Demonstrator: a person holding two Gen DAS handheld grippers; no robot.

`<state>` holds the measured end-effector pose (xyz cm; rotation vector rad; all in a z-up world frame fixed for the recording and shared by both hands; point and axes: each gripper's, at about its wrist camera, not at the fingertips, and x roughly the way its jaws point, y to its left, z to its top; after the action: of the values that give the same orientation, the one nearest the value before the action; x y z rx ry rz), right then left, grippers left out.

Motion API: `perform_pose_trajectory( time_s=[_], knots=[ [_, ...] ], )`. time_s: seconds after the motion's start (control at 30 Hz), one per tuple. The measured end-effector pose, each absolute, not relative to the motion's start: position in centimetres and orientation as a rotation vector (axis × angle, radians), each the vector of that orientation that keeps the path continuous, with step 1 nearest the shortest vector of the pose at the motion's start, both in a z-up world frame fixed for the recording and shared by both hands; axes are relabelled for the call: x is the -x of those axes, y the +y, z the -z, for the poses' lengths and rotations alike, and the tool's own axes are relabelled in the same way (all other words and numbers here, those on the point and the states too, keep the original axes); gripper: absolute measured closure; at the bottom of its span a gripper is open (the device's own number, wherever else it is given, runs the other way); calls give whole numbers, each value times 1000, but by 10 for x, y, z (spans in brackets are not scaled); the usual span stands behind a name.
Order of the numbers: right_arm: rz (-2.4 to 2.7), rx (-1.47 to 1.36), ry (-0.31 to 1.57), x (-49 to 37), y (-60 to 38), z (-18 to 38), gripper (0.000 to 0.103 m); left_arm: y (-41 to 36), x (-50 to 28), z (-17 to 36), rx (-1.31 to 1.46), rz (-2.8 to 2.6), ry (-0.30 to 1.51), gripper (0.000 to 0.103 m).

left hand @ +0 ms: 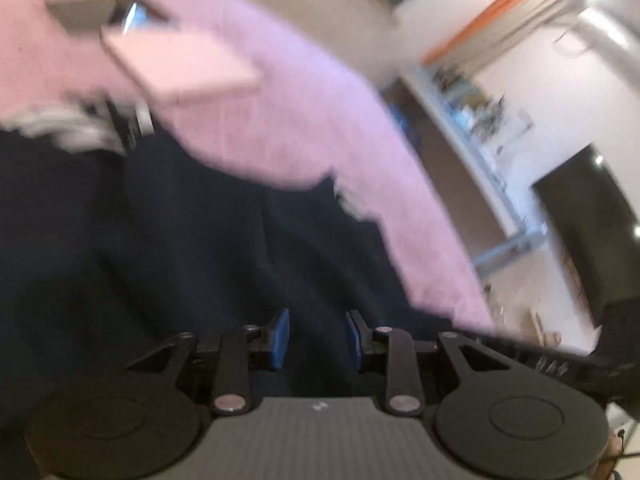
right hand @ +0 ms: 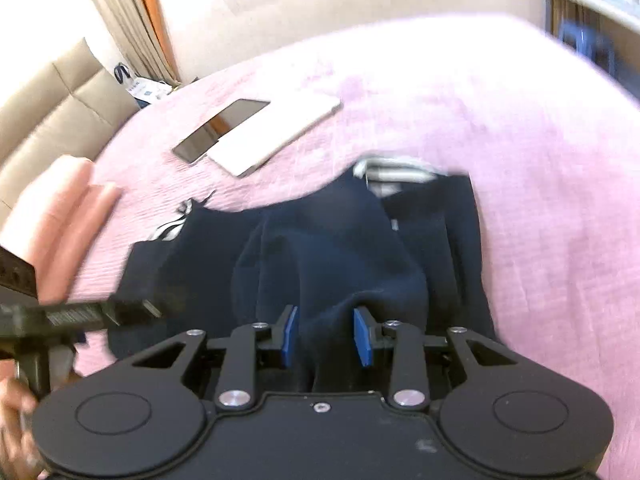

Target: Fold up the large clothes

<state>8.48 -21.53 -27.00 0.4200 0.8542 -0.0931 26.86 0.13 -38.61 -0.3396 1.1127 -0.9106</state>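
Observation:
A dark navy garment with a grey striped collar lies bunched on a pink bedspread. My right gripper is over its near edge, its blue pads apart, with a raised fold of the navy cloth between them. My left gripper is also open just above the same navy garment, with cloth under and between its pads. The left gripper shows at the left in the right wrist view, at the garment's left edge. Both views are blurred.
A white tablet and a dark phone lie on the bed beyond the garment. A folded pink cloth sits at the left. A beige headboard, curtains and shelves surround the bed.

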Motion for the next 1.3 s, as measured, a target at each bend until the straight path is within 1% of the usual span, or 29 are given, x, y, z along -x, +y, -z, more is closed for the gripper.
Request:
perform_pose_trajectory(
  time_s=[0.03, 0.07, 0.1, 0.17, 0.2, 0.27, 0.33, 0.37, 0.4, 0.43, 0.5, 0.6, 0.7, 0.8, 0.87, 0.93, 1.0, 1.07, 1.17, 1.2, 1.3],
  knots=[
    [99, -408, 839, -88, -213, 278, 76, -4, -271, 400, 330, 900, 1156, 72],
    [109, -403, 824, -90, -211, 290, 79, -4, -269, 412, 326, 891, 1181, 73],
    [117, -388, 830, -90, -209, 302, 81, -3, -274, 420, 338, 896, 1181, 77],
    [128, -363, 894, -90, -203, 327, 88, 15, -272, 431, 383, 890, 1177, 89],
    [142, -364, 912, -84, -204, 332, 91, 22, -274, 438, 398, 863, 1197, 100],
    [171, -369, 957, -71, -209, 334, 90, 42, -272, 439, 431, 815, 1218, 100],
    [208, -369, 968, -61, -211, 316, 79, 56, -266, 426, 407, 789, 1188, 97],
    [236, -346, 972, -54, -214, 303, 76, 60, -262, 415, 395, 786, 1170, 93],
    [265, -309, 959, -47, -215, 286, 71, 57, -265, 407, 396, 793, 1150, 81],
    [288, -273, 924, -39, -214, 270, 69, 62, -264, 397, 399, 809, 1122, 69],
    [306, -228, 859, -32, -214, 245, 66, 53, -263, 374, 397, 837, 1069, 60],
    [270, -242, 758, -42, -208, 227, 65, 27, -267, 359, 344, 862, 1021, 60],
    [210, -244, 754, -72, -199, 247, 65, -5, -268, 373, 263, 865, 1036, 60],
    [178, -290, 875, -97, -191, 301, 75, -17, -264, 397, 196, 840, 1108, 61],
    [190, -287, 949, -93, -187, 331, 76, -12, -252, 412, 156, 843, 1120, 61],
    [192, -295, 954, -74, -183, 339, 77, -5, -240, 412, 155, 856, 1131, 61],
    [183, -277, 980, -56, -175, 332, 76, 11, -229, 412, 159, 858, 1153, 61],
    [180, -209, 1019, -51, -162, 321, 75, 26, -217, 405, 146, 828, 1171, 58],
    [208, -70, 1066, -43, -137, 295, 72, 60, -195, 384, 133, 762, 1170, 58],
    [215, -46, 1079, -41, -130, 287, 69, 69, -189, 376, 132, 738, 1168, 58],
    [188, -55, 1100, -31, -112, 259, 52, 93, -172, 347, 116, 676, 1157, 56]
  ],
)
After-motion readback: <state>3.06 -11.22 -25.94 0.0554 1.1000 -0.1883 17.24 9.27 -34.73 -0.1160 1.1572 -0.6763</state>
